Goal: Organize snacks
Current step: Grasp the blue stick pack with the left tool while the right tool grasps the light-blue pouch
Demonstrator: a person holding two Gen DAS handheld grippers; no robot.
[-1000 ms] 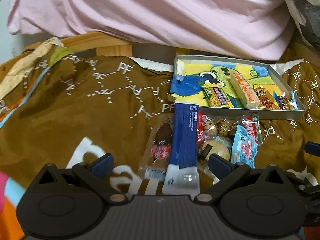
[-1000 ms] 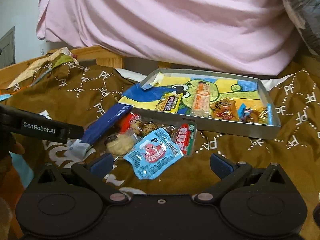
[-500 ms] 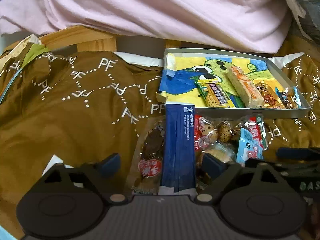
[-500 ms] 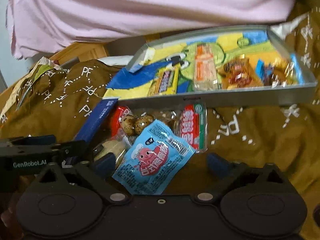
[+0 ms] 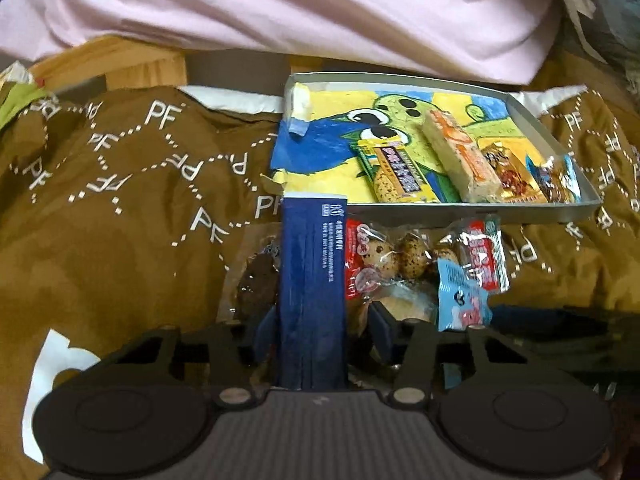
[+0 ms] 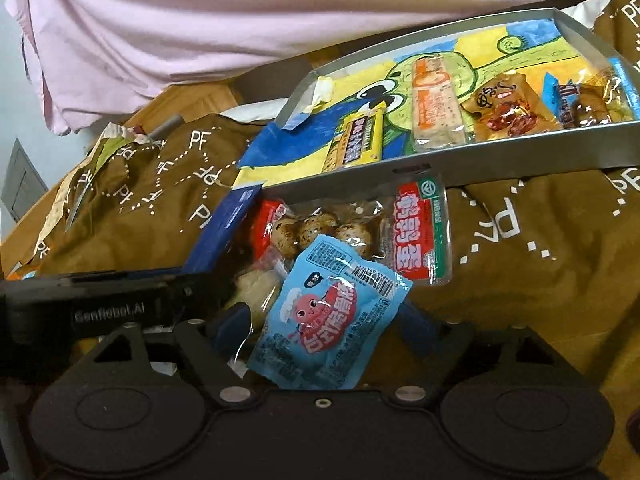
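Long dark-blue packet [image 5: 313,280] is seen lying lengthwise between the fingers of the left gripper [image 5: 322,330], far end pointing at the tray [image 5: 472,212]. Both blue pads are positioned close alongside it, left one about touching, right one with a small gap; a firm grip cannot be confirmed. Light-blue pouch [image 6: 328,316] is framed by the right gripper [image 6: 320,332], jaws partly spread, pads at either edge of the pouch, contact not clear. Both items are placed on the brown printed blanket [image 5: 120,240], in the loose pile just in front of the tray's near wall. Quail-egg pack [image 6: 348,232] is located between pouch and tray. Inside the tray, four wrapped snacks are lined up along the near side on a cartoon-print liner. Pink fabric [image 6: 200,20] is visible behind.
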